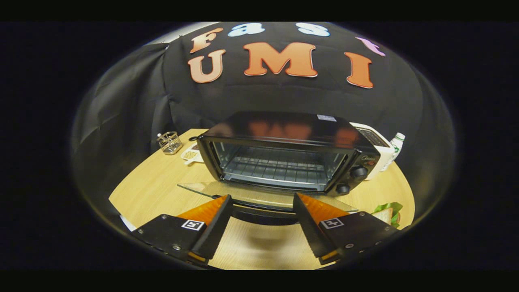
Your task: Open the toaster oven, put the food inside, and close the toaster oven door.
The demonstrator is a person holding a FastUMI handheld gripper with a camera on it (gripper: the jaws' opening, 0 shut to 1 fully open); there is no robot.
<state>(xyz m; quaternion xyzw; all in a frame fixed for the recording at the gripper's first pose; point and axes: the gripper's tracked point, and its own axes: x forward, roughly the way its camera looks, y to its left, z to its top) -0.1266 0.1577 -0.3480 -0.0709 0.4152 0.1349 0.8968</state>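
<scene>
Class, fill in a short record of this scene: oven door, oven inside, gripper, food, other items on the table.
oven door: the toaster oven has its glass door folded down flat, handle between the fingers
oven inside: bare wire rack, no food on it
gripper: gripper open, fingers apart either side of the door handle
food: sandwich on the table, beside one finger
other items: wire basket, bottle

Gripper: two wedge-shaped fingers, spread apart, tapering toward the tips. Inner faces finely ribbed, sawtooth-like. Behind each finger, a flat black mounting plate with small silver screws along the edges. Each plate carries a square black-and-white fiducial marker near the finger base.
</scene>
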